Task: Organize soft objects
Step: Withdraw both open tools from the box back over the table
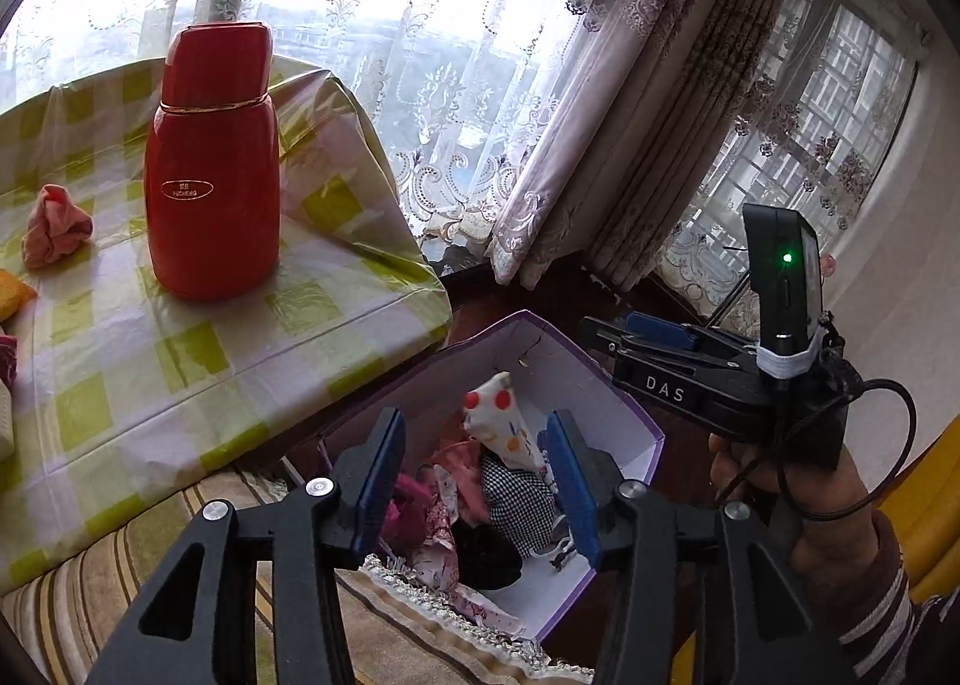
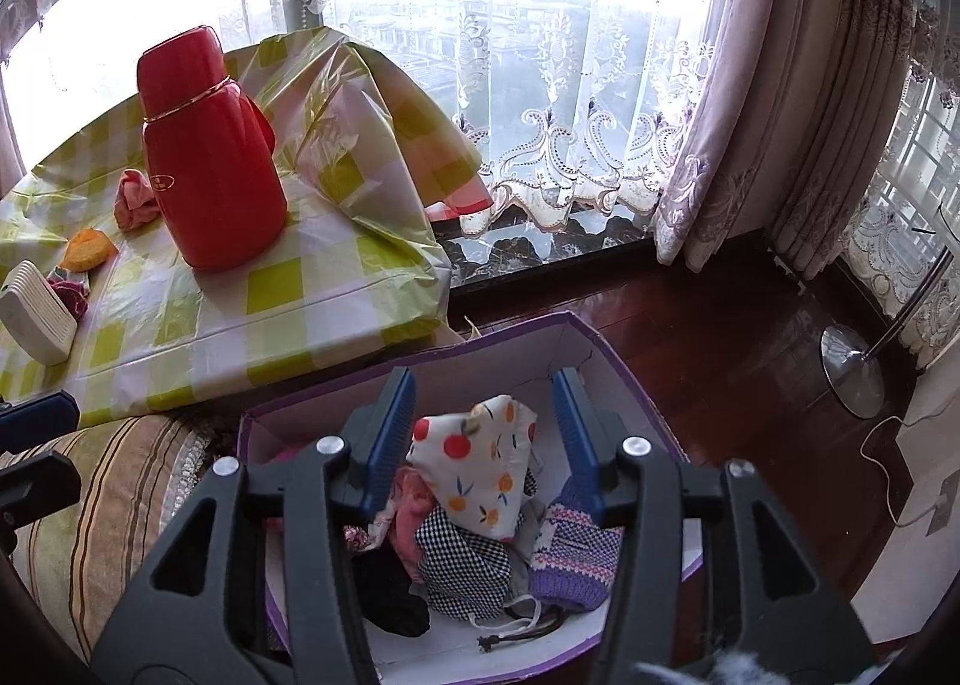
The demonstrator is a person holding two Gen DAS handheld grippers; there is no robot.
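- The white fabric piece printed with red and orange fruit (image 2: 480, 469) stands propped on top of the heap of soft things inside the open white cardboard box with purple edging (image 2: 606, 349), touching neither pair of tongs.
- Under it lie a black-and-white checked cloth (image 2: 462, 559), a purple patterned knit (image 2: 576, 553), pink fabrics (image 2: 411, 511) and a black garment (image 2: 390, 589).
- The right gripper (image 2: 485, 439) hangs above the box, its 2 blue-padded jaws parted about halfway, nothing pinched; the fruit fabric shows in the gap but the pads do not press it.
- The left gripper (image 1: 480, 481) hovers over the same box, jaws likewise parted about halfway and empty.
- In the left view the right tool's black body reads "DAS" (image 1: 665, 388), with a green light on its upright module; a hand (image 1: 798, 499) in a striped sleeve holds it.
- The box sits on a striped cushion (image 2: 108, 505).
- Beside it, the table under a green-and-white checked plastic cloth (image 2: 240, 319) carries a tall red flask (image 1: 213, 168) with an oval gold label, "FUCHENG" as far as legible.
- A crumpled pink cloth (image 1: 54, 226), an orange item (image 2: 90, 250) and a ribbed white block (image 2: 36, 313) also lie there.
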